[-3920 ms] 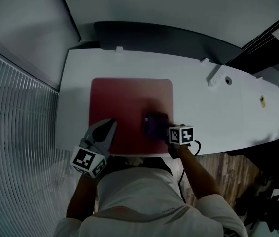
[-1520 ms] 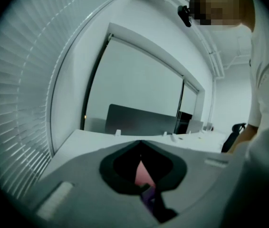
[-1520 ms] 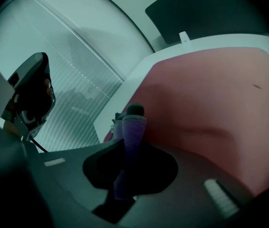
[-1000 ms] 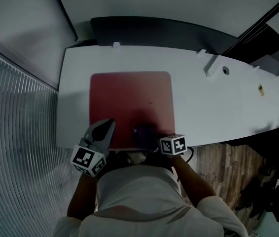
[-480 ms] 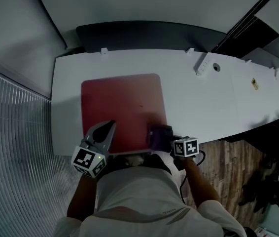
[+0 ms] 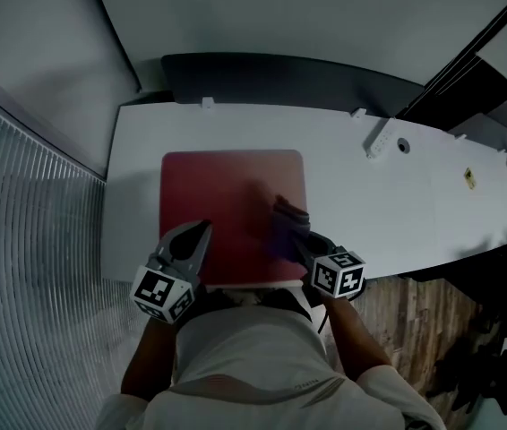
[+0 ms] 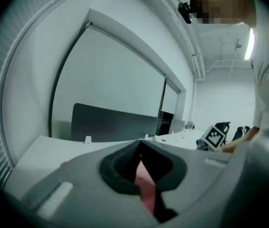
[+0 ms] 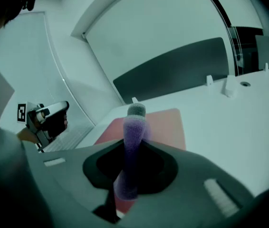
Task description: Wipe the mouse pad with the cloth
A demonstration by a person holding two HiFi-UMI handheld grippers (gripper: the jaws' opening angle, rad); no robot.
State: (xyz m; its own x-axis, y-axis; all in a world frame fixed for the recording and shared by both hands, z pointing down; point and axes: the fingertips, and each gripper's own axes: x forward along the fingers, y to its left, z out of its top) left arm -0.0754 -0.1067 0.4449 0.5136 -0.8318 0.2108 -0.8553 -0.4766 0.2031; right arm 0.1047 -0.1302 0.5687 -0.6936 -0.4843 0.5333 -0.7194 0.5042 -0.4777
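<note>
Grey left tongs point(image 6: 201, 229) have not shifted since half a second ago. Their tips are pressed together with nothing between them, and they rest on the near left corner of the red mouse pad point(image 6: 227, 191), which spreads ahead of them and to their right. The right tongs point(image 6: 298, 236) have moved. They had the purple cloth point(image 6: 285, 220) at the pad's near right corner, and now it sits farther from the person, on the pad's right part. These tongs are clamped on the cloth, which stands up between them as a folded roll.

Left of the left tongs runs a ribbed wall point(image 6: 30, 240). Under both lies the white bench point(image 6: 370, 213), and beyond them a dark panel point(image 6: 280, 70) lines its far edge. Right of the right tongs, well apart, a small white fitting point(image 6: 377, 138) sits on the bench, with wooden floor point(image 6: 397, 303) nearer.

Both forearms reach forward from the body. The left points almost straight ahead and the right angles inward.
</note>
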